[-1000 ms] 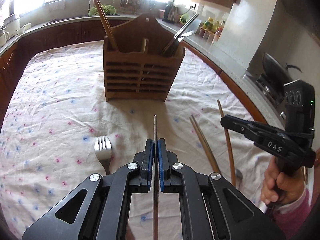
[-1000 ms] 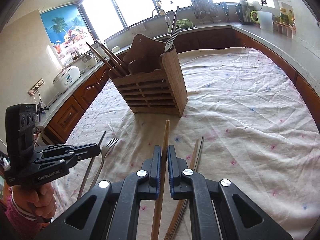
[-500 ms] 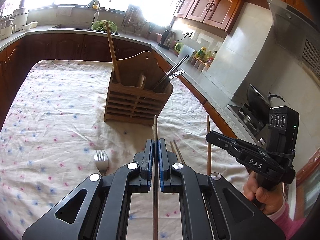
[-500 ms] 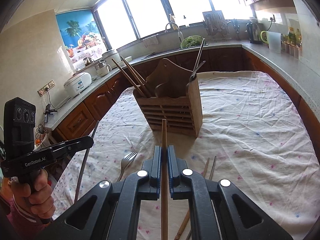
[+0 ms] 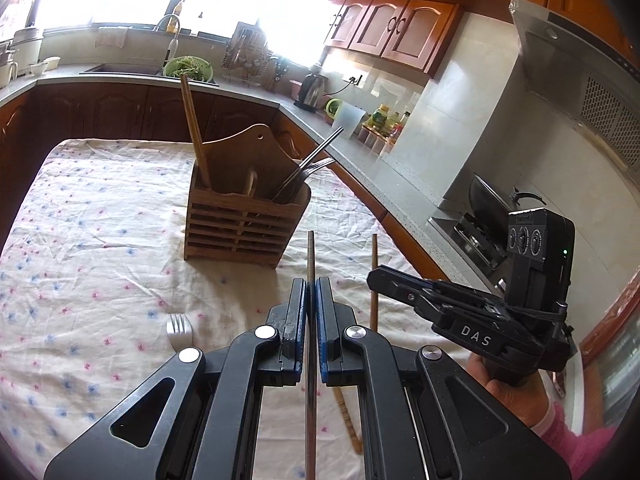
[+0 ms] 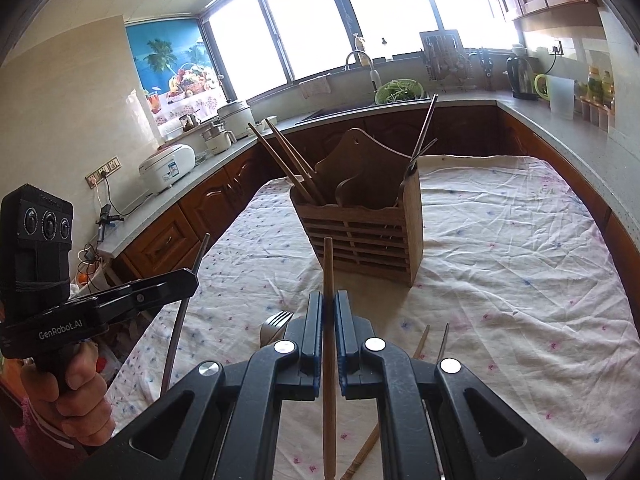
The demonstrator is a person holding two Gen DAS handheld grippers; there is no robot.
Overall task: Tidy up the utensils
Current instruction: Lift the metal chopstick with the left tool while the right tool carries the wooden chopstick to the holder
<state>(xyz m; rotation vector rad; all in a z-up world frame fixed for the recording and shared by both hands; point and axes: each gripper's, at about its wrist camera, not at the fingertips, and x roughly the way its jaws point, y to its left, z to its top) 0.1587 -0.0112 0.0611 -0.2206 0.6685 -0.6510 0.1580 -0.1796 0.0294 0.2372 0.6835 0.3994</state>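
Mid-carry step. Left gripper (image 5: 311, 300) clamping thin metal chopstick (image 5: 310, 252), right gripper (image 6: 328, 312) clamping wooden chopstick (image 6: 328, 268), both hovering above surface (image 6: 520, 248). Wooden holder (image 5: 244, 220) sitting just ahead of fingers. Next, probably: tipping sticks upright, dropping into matching slots. Fork (image 5: 179, 327) waiting below left fingers.

A slatted wooden utensil holder (image 5: 246, 216) stands upright at frame centre, wooden chopsticks (image 5: 194, 132) and metal cutlery (image 5: 308, 172) leaning inside — while a fork (image 5: 180, 326) lies flat lower left, loose chopsticks (image 6: 430, 340) at lower right.
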